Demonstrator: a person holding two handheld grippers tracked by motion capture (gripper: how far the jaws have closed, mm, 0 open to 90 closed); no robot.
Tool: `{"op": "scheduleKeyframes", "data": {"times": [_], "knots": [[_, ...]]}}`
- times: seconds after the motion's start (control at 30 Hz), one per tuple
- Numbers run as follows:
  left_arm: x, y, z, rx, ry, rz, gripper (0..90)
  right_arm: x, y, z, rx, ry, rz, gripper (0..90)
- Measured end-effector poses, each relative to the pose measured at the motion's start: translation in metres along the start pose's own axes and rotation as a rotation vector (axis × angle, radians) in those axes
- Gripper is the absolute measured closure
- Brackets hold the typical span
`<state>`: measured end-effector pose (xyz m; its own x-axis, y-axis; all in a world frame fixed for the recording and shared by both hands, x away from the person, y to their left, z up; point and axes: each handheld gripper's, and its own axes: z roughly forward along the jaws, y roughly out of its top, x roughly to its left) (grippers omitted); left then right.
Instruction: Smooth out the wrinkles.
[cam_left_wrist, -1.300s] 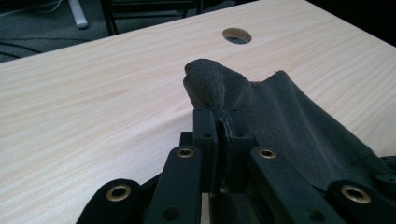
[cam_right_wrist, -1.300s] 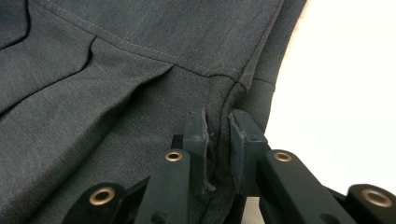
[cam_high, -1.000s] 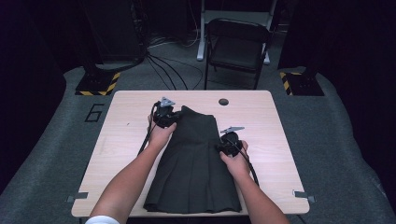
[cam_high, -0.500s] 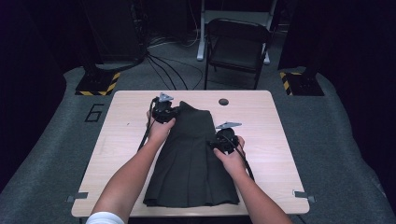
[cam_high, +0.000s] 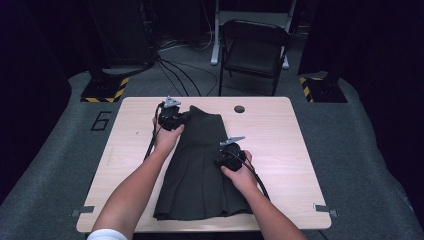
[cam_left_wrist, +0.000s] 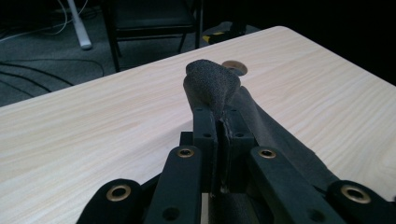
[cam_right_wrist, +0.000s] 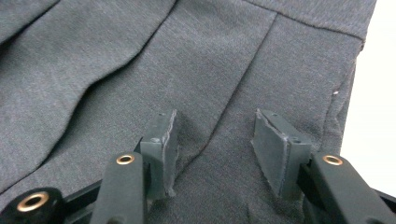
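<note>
A dark grey pleated skirt (cam_high: 200, 165) lies flat along the middle of the light wooden table (cam_high: 285, 145), waistband at the far end. My left gripper (cam_high: 181, 118) sits at the skirt's far left corner, shut on a bunched fold of the waistband (cam_left_wrist: 212, 86) that sticks up past its jaws. My right gripper (cam_high: 226, 155) rests over the skirt's right side near its edge. In the right gripper view it (cam_right_wrist: 215, 149) stands open, pads (cam_right_wrist: 161, 149) pressed down on the pleated cloth (cam_right_wrist: 116, 70), with nothing held between them.
A round cable hole (cam_high: 239, 108) lies in the table just right of the skirt's top. A black folding chair (cam_high: 255, 52) and floor cables stand beyond the far edge. Bare tabletop (cam_high: 125, 150) flanks the skirt on both sides.
My right gripper has slid left and slightly toward the near edge across the skirt. The left gripper kept its hold on the waistband corner and barely moved.
</note>
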<state>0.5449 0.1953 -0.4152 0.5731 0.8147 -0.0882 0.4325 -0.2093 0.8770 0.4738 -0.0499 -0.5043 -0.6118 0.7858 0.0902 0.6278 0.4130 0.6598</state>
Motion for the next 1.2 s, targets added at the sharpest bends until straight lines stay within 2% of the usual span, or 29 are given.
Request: {"op": "scheduleKeyframes", "data": {"times": [0.07, 0.1, 0.27, 0.43, 0.47, 0.63, 0.9, 1.0, 1.07, 1.2], "knots": [[-0.003, 0.001, -0.005, -0.009, -0.011, 0.010, 85.9, 0.001, -0.001, 0.002, -0.011, -0.011, 0.004, 50.0], [-0.007, 0.003, -0.010, -0.023, -0.031, 0.019, 85.9, 0.001, -0.002, 0.002, -0.015, -0.009, 0.007, 50.3], [-0.015, 0.003, -0.023, -0.052, -0.066, 0.042, 85.9, -0.002, -0.008, 0.003, -0.053, -0.001, 0.014, 51.9], [-0.023, 0.000, -0.039, -0.082, -0.113, 0.053, 85.9, -0.004, -0.009, 0.002, -0.057, 0.005, 0.019, 54.1], [-0.026, -0.001, -0.046, -0.087, -0.134, 0.069, 85.9, -0.004, -0.009, 0.002, -0.056, 0.005, 0.019, 54.2], [-0.033, -0.007, -0.057, -0.103, -0.175, 0.077, 85.9, -0.004, -0.009, 0.002, -0.059, 0.006, 0.016, 54.4], [-0.044, -0.020, -0.074, -0.107, -0.228, 0.120, 85.9, -0.004, -0.010, 0.002, -0.067, 0.009, 0.013, 54.3], [-0.046, -0.025, -0.079, -0.101, -0.253, 0.132, 85.9, -0.004, -0.011, 0.002, -0.073, 0.012, 0.025, 54.3], [-0.046, -0.030, -0.082, -0.090, -0.261, 0.140, 85.9, -0.006, -0.013, 0.002, -0.081, 0.017, 0.015, 54.3], [-0.046, -0.039, -0.087, -0.086, -0.271, 0.131, 85.9, -0.007, -0.014, 0.002, -0.088, 0.022, 0.008, 54.3]]}}
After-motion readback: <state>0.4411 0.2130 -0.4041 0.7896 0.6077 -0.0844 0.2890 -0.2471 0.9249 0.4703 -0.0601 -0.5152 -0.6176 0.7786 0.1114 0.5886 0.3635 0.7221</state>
